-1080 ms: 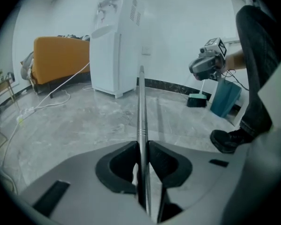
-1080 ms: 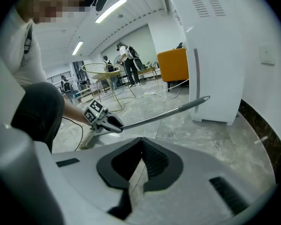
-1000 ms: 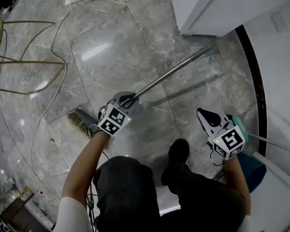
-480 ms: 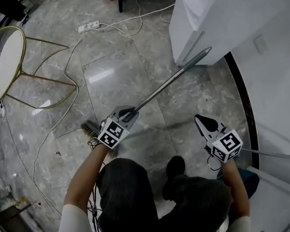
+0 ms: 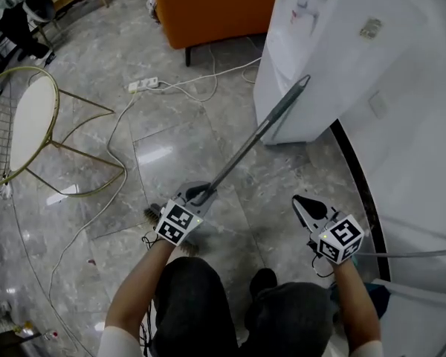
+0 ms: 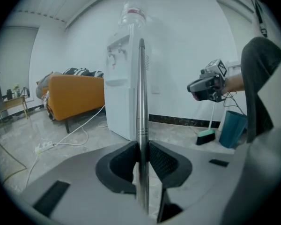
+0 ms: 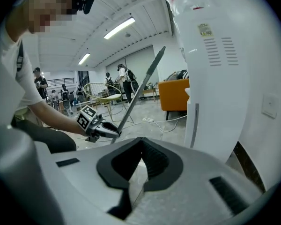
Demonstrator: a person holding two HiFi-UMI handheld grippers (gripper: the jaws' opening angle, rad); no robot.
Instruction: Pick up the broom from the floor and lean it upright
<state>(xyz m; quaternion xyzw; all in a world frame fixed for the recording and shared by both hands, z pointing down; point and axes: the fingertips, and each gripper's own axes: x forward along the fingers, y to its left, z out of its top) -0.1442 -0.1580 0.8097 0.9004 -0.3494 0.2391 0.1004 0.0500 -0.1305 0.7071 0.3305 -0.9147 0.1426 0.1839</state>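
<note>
Fingers [image 6: 163, 162] of the left gripper [image 5: 200, 195] are clamped on the broom [image 5: 253, 138], low on its metal handle [image 6: 141, 93], with one pad pressing each side. From that grip the handle slants up and away, and its free end crosses in front of the white water dispenser [image 5: 334, 58]. The bristle head [image 5: 154, 216] shows just beneath the gripper, low over the grey marble floor [image 5: 178, 155]; whether it touches cannot be told. The right gripper [image 5: 306, 207] hangs well apart to the right, its fingers closed together on nothing. Farther off stand an orange sofa [image 5: 215, 6] and a gold wire chair [image 5: 30, 121], with a white power strip [image 5: 143, 85] between them.
</note>
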